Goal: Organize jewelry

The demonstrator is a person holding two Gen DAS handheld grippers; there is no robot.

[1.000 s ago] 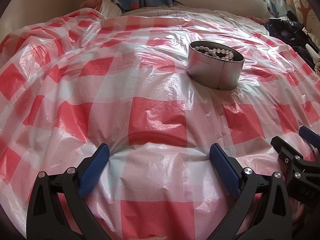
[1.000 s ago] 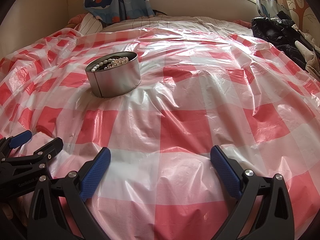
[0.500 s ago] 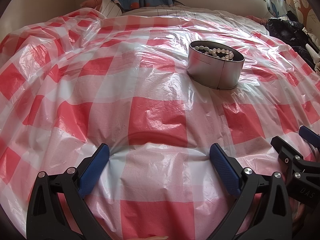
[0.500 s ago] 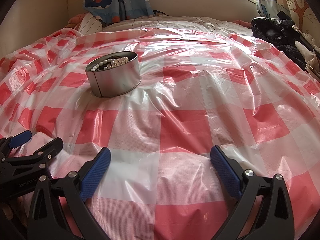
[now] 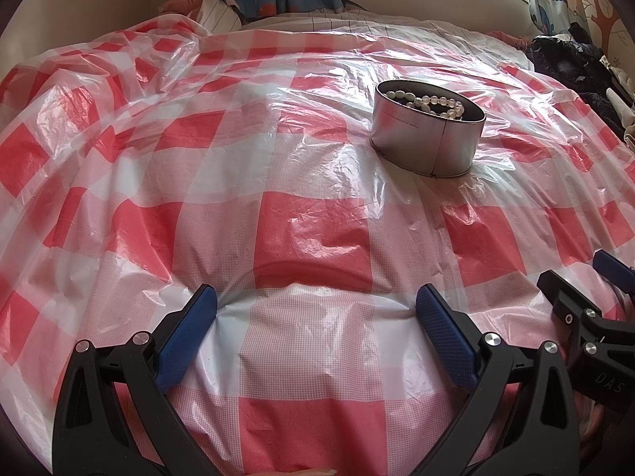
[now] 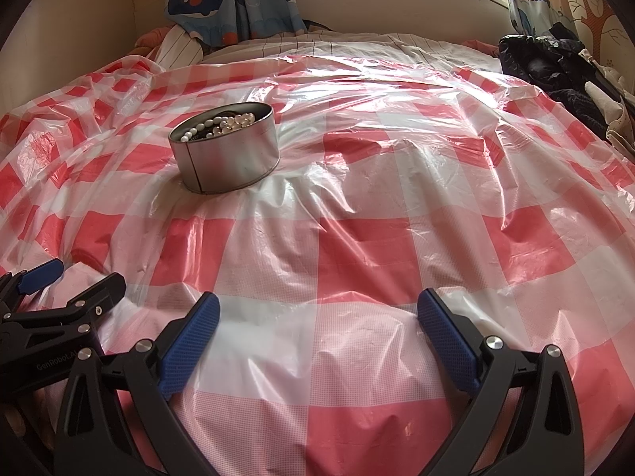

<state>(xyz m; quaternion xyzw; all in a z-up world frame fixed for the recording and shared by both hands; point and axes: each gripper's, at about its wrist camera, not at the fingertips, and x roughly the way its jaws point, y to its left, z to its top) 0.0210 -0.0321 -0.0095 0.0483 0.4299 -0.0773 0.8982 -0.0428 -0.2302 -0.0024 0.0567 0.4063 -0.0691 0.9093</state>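
Observation:
A round silver tin stands on the red-and-white checked plastic sheet that covers the bed. Inside the tin lies a string of pale beads over something dark. My left gripper rests open low on the sheet, well short of the tin, with nothing between its blue pads. My right gripper is also open and empty, beside the left one. Each gripper shows at the edge of the other's view: the right gripper, the left gripper.
A whale-print curtain hangs at the far left wall over striped bedding. Dark clothes are piled at the bed's far right, under a window. Wrinkled plastic sheet spreads around the tin.

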